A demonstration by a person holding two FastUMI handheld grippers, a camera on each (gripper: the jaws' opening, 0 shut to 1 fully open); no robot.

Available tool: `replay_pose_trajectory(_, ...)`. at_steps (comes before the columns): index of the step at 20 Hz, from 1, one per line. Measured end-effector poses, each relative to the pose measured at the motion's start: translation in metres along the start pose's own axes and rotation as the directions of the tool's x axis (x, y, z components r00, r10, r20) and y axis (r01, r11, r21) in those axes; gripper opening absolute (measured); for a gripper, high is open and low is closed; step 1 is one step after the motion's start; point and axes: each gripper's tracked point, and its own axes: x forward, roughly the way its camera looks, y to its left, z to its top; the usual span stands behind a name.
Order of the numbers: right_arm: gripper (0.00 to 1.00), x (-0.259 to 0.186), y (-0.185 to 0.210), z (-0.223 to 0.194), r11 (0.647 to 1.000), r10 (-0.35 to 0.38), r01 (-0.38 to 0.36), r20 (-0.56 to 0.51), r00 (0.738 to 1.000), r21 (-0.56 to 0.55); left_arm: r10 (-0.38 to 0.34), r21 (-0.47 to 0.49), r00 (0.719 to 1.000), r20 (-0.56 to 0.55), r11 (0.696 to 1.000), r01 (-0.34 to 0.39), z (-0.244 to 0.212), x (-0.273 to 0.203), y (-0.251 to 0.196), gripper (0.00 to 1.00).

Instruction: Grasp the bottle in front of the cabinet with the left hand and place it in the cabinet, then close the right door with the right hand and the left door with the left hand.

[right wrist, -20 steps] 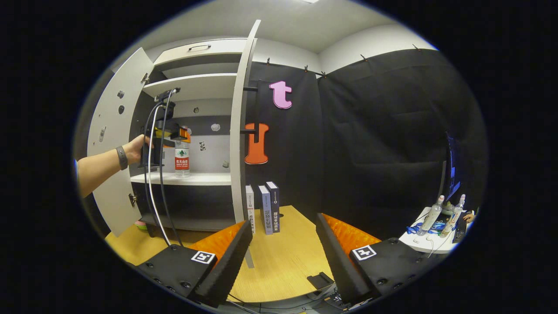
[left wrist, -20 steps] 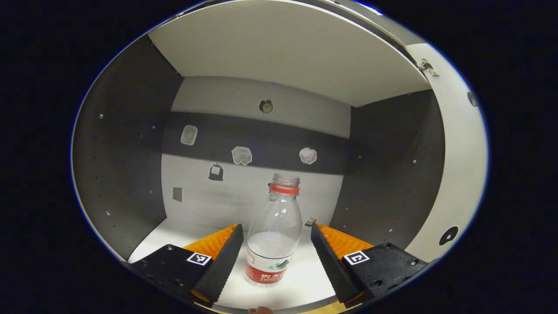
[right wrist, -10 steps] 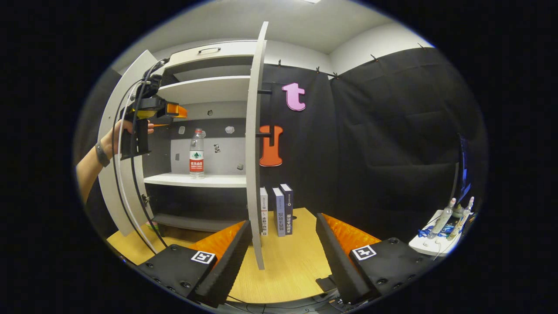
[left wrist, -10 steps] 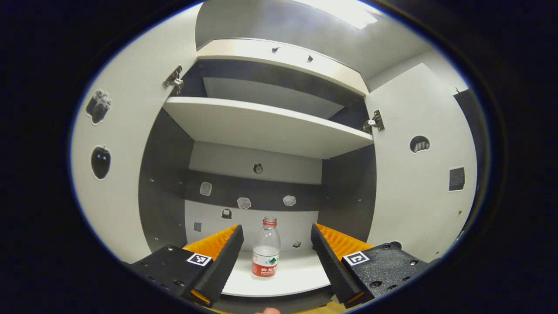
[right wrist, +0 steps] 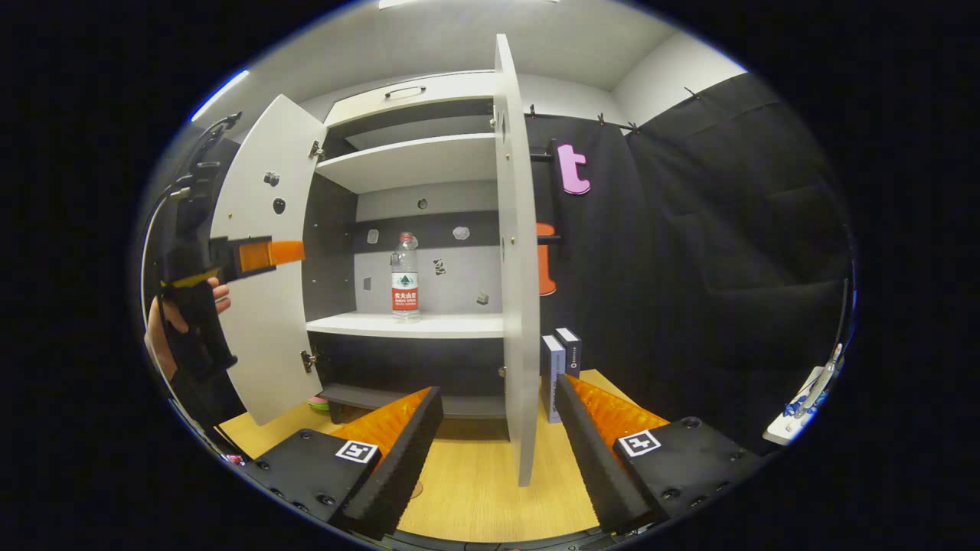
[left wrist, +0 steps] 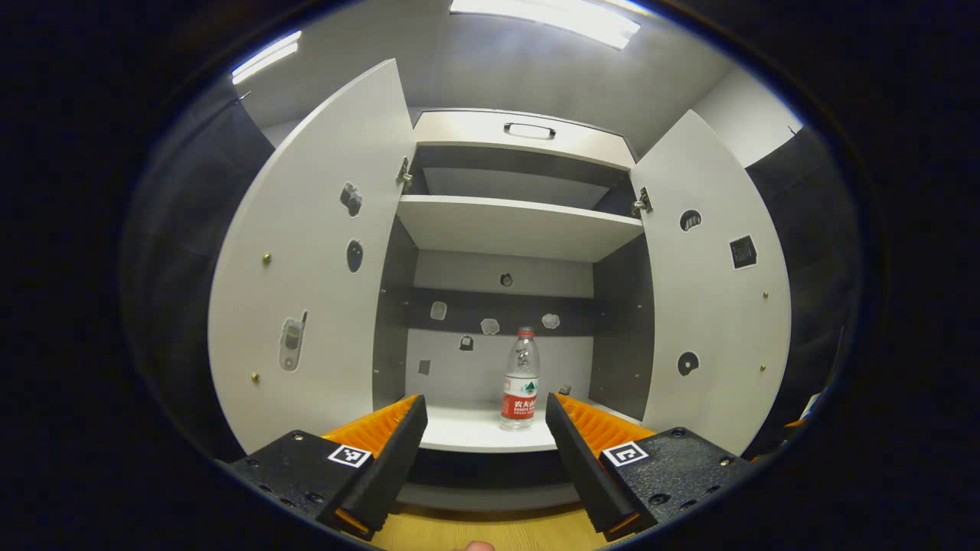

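A clear water bottle [left wrist: 520,379] with a red label is seen standing upright on the cabinet's white middle shelf [left wrist: 467,436], towards the shelf's right end and set back from its front edge; in the right gripper view the same bottle [right wrist: 405,277] is shown at about mid-shelf, free of any grip. The left tongs [left wrist: 485,417] are held wide open and empty in front of the shelf, well apart from the bottle. The first part of the task is judged done: the bottle has been placed in the cabinet. Both doors are yet to be closed. The right door [right wrist: 514,260] is seen edge-on, swung fully outward, with the right tongs [right wrist: 498,409] spread wide, empty, low and near the door's lower edge but not touching it. The left door [right wrist: 264,252] is also wide open, with the left tongs [right wrist: 264,255] held in a hand [right wrist: 164,325] in front of it. Boxes [right wrist: 560,360] are stood on the wooden floor [right wrist: 475,490] beside the right door.
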Motion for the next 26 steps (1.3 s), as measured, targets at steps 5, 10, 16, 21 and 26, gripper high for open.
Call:
replay_pose_trajectory(5, 0.98, 0.004, 0.022, -0.008, 0.998, 0.059, -0.059, -0.015, 0.998, 0.008, 0.075, -0.059, 0.995, -0.060, 0.995, -0.079, -0.051, -0.051, 0.016, 0.95)
replay_pose_trajectory(10, 0.98, 0.006, 0.017, 0.005, 0.999, 0.041, -0.041, -0.001, 0.999, 0.019, 0.124, -0.088, 0.988, -0.088, 0.987, -0.131, -0.074, -0.082, 0.025, 0.95)
replay_pose_trajectory(16, 0.98, 0.003, -0.070, 0.086, 0.994, -0.100, 0.097, 0.078, 0.992, 0.048, 0.101, -0.081, 0.992, -0.078, 0.991, -0.107, -0.069, -0.082, 0.022, 0.95)
replay_pose_trajectory(21, 0.97, 0.015, -0.143, 0.173, 0.973, -0.229, 0.219, 0.172, 0.958, 0.076, 0.069, -0.086, 0.995, -0.076, 0.993, -0.076, -0.063, -0.083, 0.018, 0.95)
replay_pose_trajectory(26, 0.97, 0.052, -0.167, 0.212, 0.967, -0.254, 0.253, 0.203, 0.946, 0.032, 0.097, -0.097, 0.994, -0.047, 0.990, -0.101, -0.050, -0.084, 0.031, 0.95)
